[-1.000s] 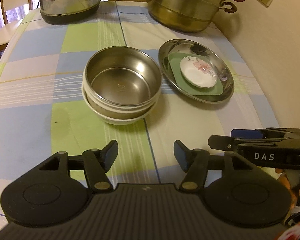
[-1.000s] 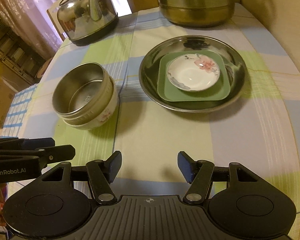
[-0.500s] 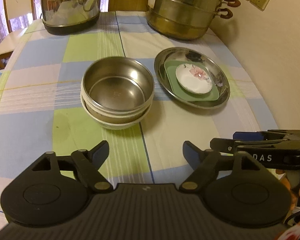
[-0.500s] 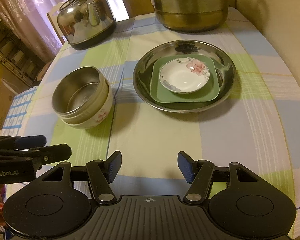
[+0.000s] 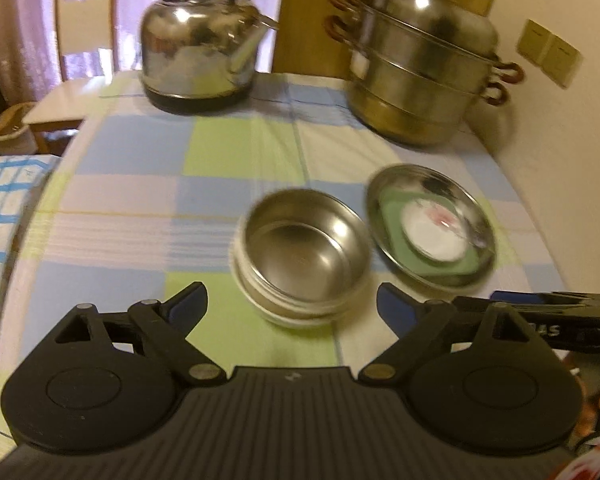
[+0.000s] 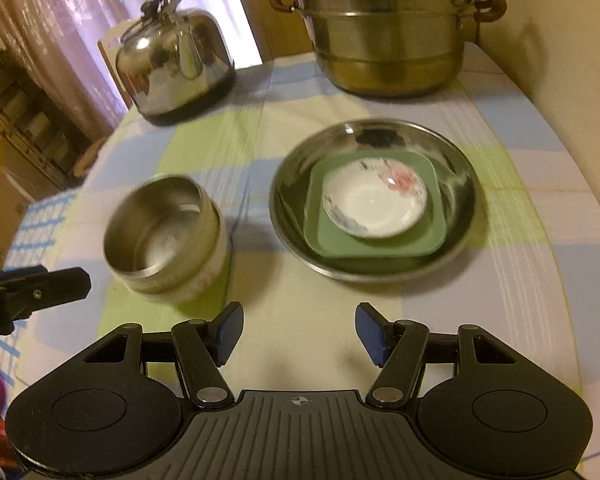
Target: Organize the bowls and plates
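Both grippers backed off and rose; left gripper point(image 5: 290, 304) and right gripper point(image 6: 298, 334) gape wide, empty. Steel bowl point(image 5: 306, 240) nested in white ceramic bowl point(image 6: 208, 276), plates stacked in round steel dish point(image 6: 456, 204): sorting looks finished.

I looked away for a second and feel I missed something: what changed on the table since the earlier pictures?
Both grippers, left and right, drew back from the dishes, open and empty; the left one opened wider. Nothing was grasped or released. The steel bowl stayed nested in the white bowl, and the flowered saucer stayed on the green plate in the steel dish.
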The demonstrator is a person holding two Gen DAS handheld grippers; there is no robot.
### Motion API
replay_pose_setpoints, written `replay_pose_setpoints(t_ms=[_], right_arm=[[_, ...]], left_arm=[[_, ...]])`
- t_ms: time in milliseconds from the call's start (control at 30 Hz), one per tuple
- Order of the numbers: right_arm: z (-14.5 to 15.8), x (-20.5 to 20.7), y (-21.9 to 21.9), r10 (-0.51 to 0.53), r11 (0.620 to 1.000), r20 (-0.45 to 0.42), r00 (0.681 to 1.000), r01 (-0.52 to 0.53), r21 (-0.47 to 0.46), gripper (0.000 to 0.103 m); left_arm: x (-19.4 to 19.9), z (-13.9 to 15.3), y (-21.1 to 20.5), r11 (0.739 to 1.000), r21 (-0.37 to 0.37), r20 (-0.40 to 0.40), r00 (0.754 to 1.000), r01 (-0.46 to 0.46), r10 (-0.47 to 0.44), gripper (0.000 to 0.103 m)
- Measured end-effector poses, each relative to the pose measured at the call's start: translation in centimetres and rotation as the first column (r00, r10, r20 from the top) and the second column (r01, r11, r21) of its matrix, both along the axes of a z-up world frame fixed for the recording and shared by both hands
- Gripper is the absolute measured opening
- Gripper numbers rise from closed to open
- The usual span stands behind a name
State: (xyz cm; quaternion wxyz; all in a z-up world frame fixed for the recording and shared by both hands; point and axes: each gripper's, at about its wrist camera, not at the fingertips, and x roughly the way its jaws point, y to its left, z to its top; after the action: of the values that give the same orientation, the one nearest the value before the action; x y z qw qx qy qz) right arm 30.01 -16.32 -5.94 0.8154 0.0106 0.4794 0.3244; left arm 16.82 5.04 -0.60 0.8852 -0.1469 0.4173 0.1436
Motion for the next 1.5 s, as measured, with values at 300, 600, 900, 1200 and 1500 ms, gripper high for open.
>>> replay_pose_setpoints(t_ms=[300,600,900,1200,1500], right_arm=[[0.9,1.9,4.7,0.049,0.997,0.029,0.998,-0.050,0.058,0.062],[-0.9,3.4,8.2,0.092,0.995,0.001,0.996,-0.092,0.039,0.062],[-2.8,4.3,10.1,0.093,0.996,-0.059,0.994,-0.092,0.023,0.062],[-4.2,5.5,11.5,0.062,0.998,-0.122,0.991,-0.061,0.013,0.046],[-4.5,5.7,12.7,0.053,0.998,-0.122,0.991,-0.058,-0.034,0.020]], left_arm=[[2.9,-0.7,2.6,0.999,0.037,-0.040,0.999,-0.006,0.007,0.085],[4.9,-2.6,4.2,1.000,0.021,-0.095,0.995,0.004,-0.002,0.082],[6.3,-4.0,5.5,1.000,-0.019,-0.133,0.991,0.009,-0.012,0.082],[7.5,-5.7,5.8,0.999,-0.042,-0.181,0.983,0.024,-0.031,0.042],[7.9,-6.4,6.0,0.998,-0.060,-0.192,0.980,0.033,-0.044,0.022]])
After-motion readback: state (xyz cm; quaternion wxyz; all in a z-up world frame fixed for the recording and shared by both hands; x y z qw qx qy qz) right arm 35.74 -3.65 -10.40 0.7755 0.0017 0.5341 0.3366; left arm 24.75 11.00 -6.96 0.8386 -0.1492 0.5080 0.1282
